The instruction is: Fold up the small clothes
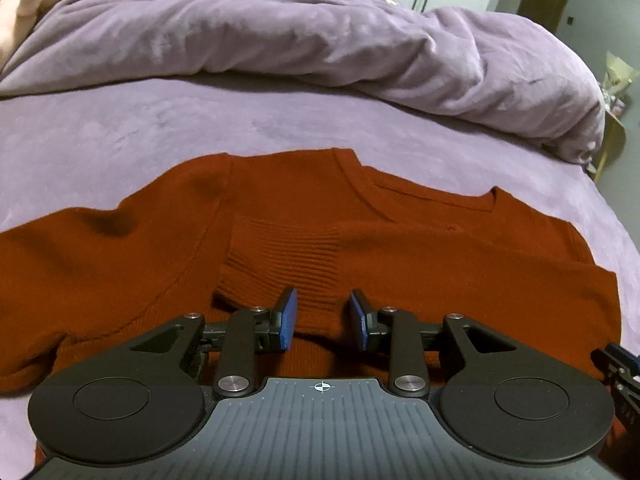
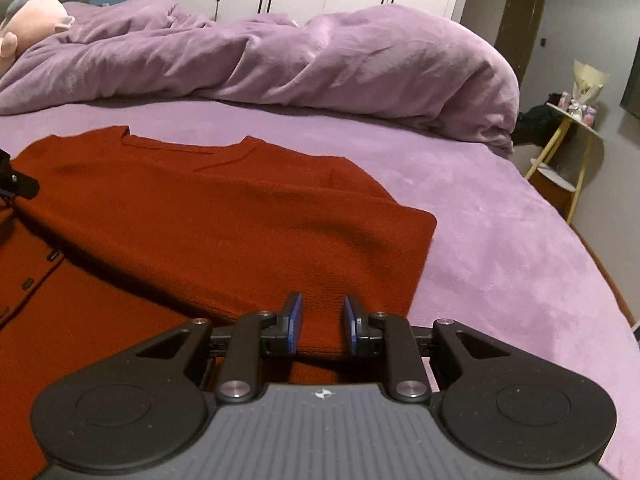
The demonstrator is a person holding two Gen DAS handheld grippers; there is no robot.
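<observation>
Left gripper (image 1: 323,320): jaws partly open, blue pads apart. The ribbed cuff (image 1: 280,268) of the folded-in sleeve lies just past and between the pads; neither pad visibly presses it, so nothing is gripped.

Right gripper (image 2: 322,322): jaws parted by a narrower gap. The hem edge of the rust-red cardigan (image 2: 224,216) sits in the gap; whether the pads touch it cannot be told.

Both grippers angle downward over the near edge of the garment.

The cardigan lies flat on the purple bedsheet (image 2: 500,240), one side folded over, button placket (image 2: 40,268) exposed at left. Open sheet surrounds it at right and beyond. A crumpled duvet (image 2: 320,64) borders the far side; the bed edge curves at right.
</observation>
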